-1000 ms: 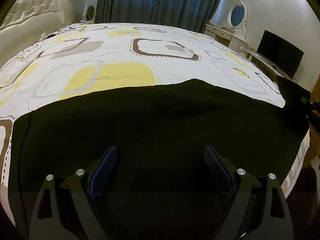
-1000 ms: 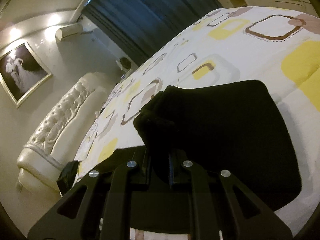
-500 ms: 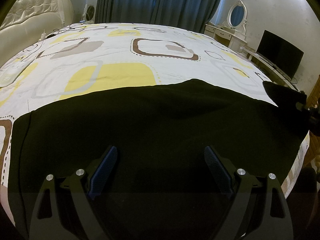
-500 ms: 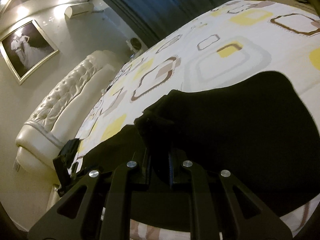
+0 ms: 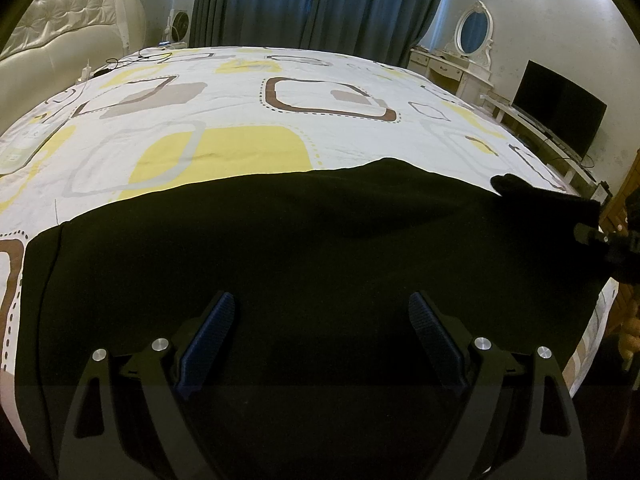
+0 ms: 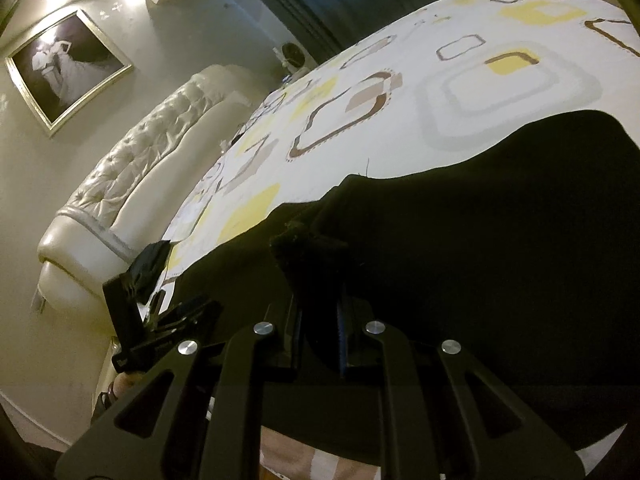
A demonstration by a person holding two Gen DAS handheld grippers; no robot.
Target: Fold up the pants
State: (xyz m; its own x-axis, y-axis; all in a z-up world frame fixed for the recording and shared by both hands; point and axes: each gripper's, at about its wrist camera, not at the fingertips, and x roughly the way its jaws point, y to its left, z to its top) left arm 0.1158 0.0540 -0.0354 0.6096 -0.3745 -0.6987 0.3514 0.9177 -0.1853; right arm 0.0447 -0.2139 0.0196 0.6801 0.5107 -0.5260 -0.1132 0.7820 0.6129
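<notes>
Black pants (image 5: 300,248) lie spread along the bed's (image 5: 240,120) near edge; left gripper (image 5: 320,320) hovers over them, jaws apart, while right gripper (image 6: 320,300) is clamped on a bunched fold

Black pants (image 5: 320,248) lie on a white bed sheet (image 5: 240,104) patterned with yellow, grey and brown rounded squares.
</notes>
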